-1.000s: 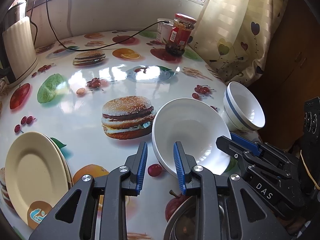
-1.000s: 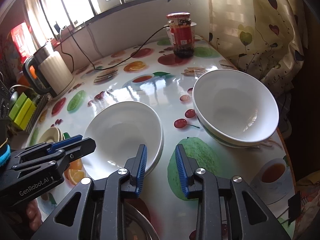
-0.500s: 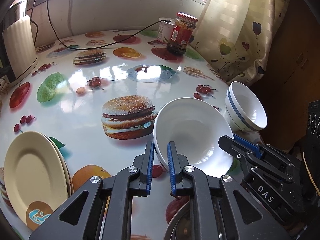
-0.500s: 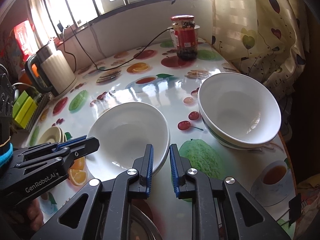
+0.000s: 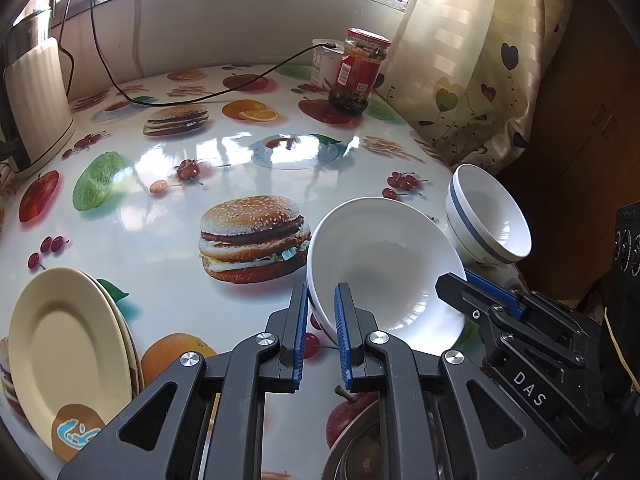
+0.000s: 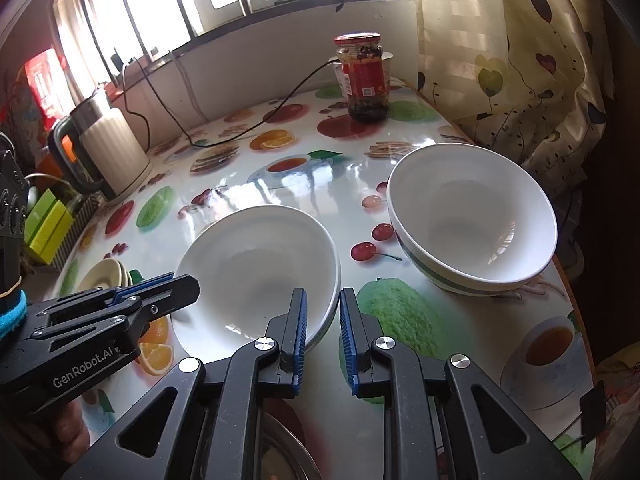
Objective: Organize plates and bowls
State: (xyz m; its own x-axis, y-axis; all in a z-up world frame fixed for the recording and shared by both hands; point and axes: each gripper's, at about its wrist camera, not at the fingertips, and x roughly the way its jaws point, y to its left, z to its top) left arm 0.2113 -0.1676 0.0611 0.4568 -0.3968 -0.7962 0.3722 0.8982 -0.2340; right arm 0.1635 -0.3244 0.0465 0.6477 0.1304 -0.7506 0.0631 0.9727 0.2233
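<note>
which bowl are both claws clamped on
The plain white bowl, nearer the cream plates: left claw and right claw each pinch its rim. The striped bowl stands apart, untouched.

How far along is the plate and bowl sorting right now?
Done: the cream plates look stacked at the table's left edge. In hand: the left gripper and right gripper each pinch an opposite rim of the plain white shallow bowl. Left: that bowl likely still has to join the striped white bowl stack.
</note>
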